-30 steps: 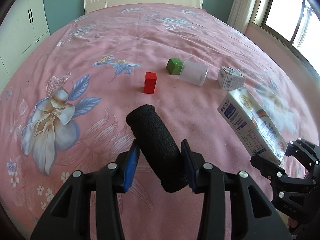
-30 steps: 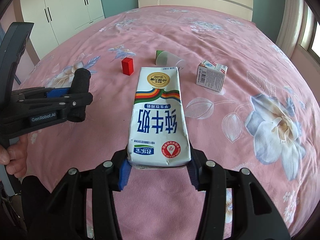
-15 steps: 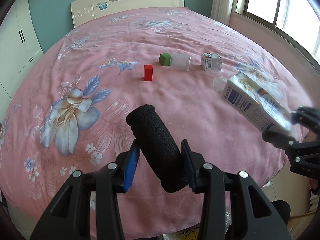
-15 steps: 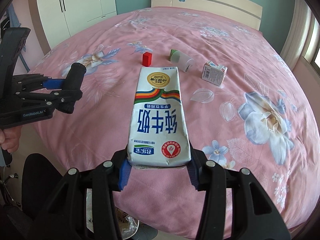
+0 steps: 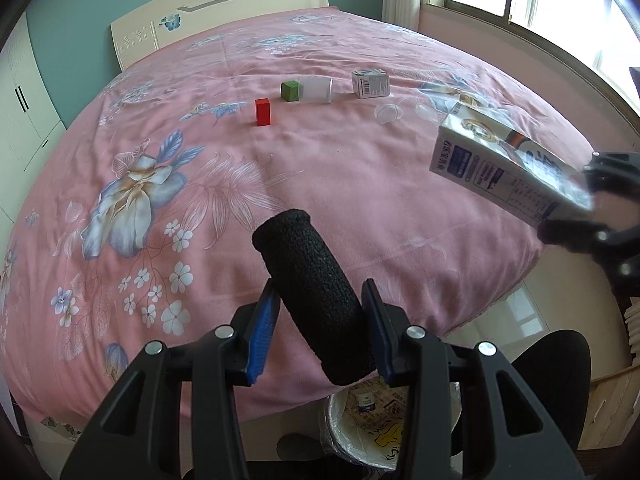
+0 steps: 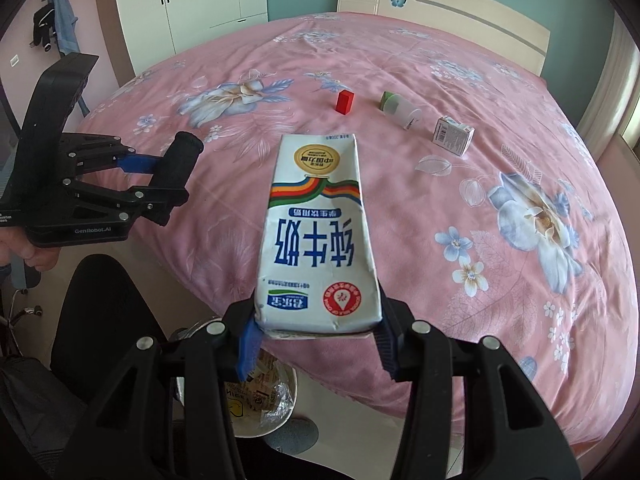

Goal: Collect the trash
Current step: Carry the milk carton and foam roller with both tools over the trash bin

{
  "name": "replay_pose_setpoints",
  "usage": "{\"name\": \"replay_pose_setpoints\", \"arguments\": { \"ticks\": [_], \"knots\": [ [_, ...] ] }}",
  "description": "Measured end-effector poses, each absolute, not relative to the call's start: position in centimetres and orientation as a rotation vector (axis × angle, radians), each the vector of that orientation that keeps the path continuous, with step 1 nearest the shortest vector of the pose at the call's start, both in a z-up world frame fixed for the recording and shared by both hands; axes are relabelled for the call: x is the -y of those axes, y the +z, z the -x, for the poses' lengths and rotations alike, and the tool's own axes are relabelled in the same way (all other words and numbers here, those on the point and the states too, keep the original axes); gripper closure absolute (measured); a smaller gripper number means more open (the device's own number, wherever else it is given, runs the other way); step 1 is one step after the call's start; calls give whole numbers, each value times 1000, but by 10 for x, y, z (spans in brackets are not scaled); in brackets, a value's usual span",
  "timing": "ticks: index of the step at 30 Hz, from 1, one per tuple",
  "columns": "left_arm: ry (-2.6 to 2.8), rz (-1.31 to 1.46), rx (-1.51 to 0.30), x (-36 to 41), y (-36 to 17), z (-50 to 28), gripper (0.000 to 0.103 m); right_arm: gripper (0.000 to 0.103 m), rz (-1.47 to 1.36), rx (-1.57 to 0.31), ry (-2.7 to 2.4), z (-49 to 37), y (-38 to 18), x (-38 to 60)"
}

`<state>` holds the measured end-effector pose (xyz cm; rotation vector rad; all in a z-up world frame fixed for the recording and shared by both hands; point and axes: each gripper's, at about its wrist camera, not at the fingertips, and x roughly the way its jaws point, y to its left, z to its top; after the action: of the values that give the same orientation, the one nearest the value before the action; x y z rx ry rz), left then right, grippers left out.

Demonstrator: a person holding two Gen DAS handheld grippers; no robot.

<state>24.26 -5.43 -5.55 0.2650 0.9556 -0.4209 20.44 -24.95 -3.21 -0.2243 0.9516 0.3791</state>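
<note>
My left gripper (image 5: 318,326) is shut on a black foam roll (image 5: 312,292), held out past the near edge of the pink bed. That roll (image 6: 176,168) and the left gripper (image 6: 156,182) also show at the left of the right wrist view. My right gripper (image 6: 316,330) is shut on a white milk carton (image 6: 316,236), also beyond the bed edge. The carton (image 5: 508,172) appears at the right in the left wrist view. A lined trash bin (image 5: 372,428) stands on the floor below both grippers, its rim (image 6: 276,408) partly hidden by the fingers.
On the bed (image 5: 360,184) lie a red block (image 5: 263,112), a green block (image 5: 290,90), a clear plastic cup (image 5: 316,89) on its side and a small carton (image 5: 370,84). A black chair seat (image 6: 104,316) is at the lower left; a person's hand (image 6: 24,250) holds the left gripper.
Both grippers have pulled back from over the bed to beyond its near edge, each keeping its object. The floor, bin and chair have come into view below.
</note>
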Motion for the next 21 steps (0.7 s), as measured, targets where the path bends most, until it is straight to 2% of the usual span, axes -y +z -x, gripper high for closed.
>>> {"name": "replay_pose_setpoints", "arguments": {
  "ticks": [21],
  "knots": [
    [-563,-319,-1021,56,-94,-150,59,55,255,-1025,482,-83,-57,217]
  ]
}}
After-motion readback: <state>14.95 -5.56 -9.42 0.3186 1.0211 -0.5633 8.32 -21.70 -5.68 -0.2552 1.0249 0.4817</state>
